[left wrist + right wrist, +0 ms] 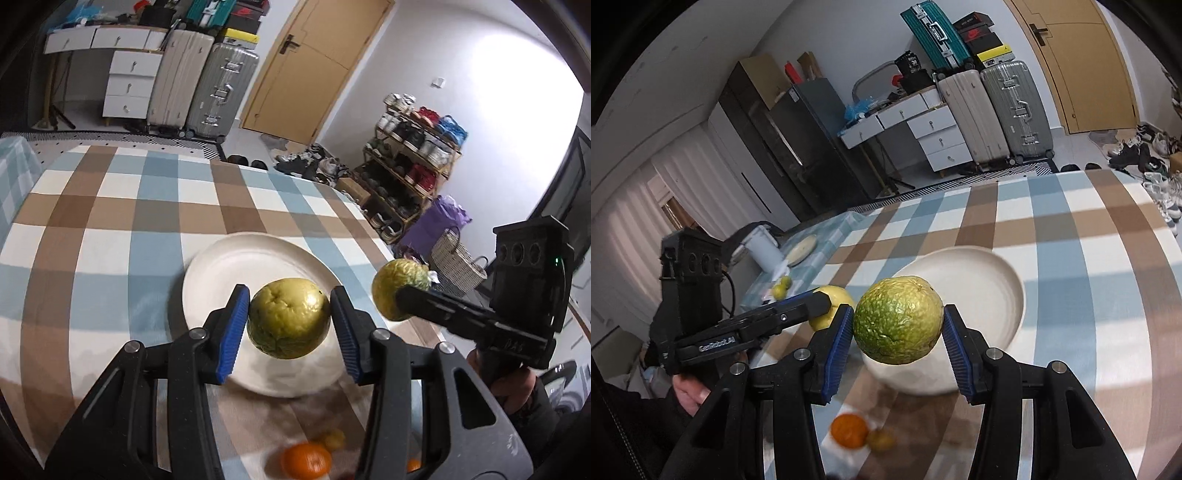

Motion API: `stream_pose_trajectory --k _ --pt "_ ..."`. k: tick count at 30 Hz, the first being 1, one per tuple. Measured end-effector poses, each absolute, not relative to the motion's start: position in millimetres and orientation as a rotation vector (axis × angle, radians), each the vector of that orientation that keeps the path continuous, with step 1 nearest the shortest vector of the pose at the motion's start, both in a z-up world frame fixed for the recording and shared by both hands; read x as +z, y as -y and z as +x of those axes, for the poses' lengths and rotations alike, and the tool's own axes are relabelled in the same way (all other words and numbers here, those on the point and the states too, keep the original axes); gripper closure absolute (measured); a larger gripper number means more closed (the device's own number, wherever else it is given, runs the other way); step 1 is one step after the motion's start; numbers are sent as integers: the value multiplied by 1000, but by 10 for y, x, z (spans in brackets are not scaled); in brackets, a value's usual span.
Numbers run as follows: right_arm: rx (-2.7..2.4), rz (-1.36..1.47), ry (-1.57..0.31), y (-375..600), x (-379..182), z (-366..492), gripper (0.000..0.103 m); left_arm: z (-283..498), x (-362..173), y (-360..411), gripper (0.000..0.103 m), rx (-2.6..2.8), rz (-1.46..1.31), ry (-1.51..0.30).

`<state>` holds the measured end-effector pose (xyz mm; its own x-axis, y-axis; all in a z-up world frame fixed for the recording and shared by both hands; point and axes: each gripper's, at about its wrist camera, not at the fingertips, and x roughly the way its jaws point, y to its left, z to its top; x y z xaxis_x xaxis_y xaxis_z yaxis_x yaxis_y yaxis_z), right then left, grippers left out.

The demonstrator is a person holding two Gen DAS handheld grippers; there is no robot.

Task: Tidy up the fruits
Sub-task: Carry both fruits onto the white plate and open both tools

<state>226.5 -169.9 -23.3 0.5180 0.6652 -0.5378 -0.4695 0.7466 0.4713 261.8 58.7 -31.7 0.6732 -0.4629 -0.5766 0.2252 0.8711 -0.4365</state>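
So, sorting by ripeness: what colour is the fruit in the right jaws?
Mottled green and yellow fruit; the right wrist view shows it best.

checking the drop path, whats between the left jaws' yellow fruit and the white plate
Nothing: the yellow-green fruit hangs in open air above the bare white plate, shown in the left wrist view.

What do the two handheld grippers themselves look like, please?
Both are black plastic. The left gripper and right gripper have ribbed blue pads and silver pivot bolts. The left's side reads "GenRobot.AI"; each carries a boxy block with round holes.
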Motion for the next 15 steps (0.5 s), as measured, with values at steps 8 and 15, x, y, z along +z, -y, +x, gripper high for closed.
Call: stream_pose_trajectory --k 8,15 --pt "699 250 -854 1494 -510 2905 53 3312 -560 -430 61 -376 -304 -784" --pt "690 276 -927 1427 -811 3317 53 3749 -841 -391 61 -342 -336 -813"
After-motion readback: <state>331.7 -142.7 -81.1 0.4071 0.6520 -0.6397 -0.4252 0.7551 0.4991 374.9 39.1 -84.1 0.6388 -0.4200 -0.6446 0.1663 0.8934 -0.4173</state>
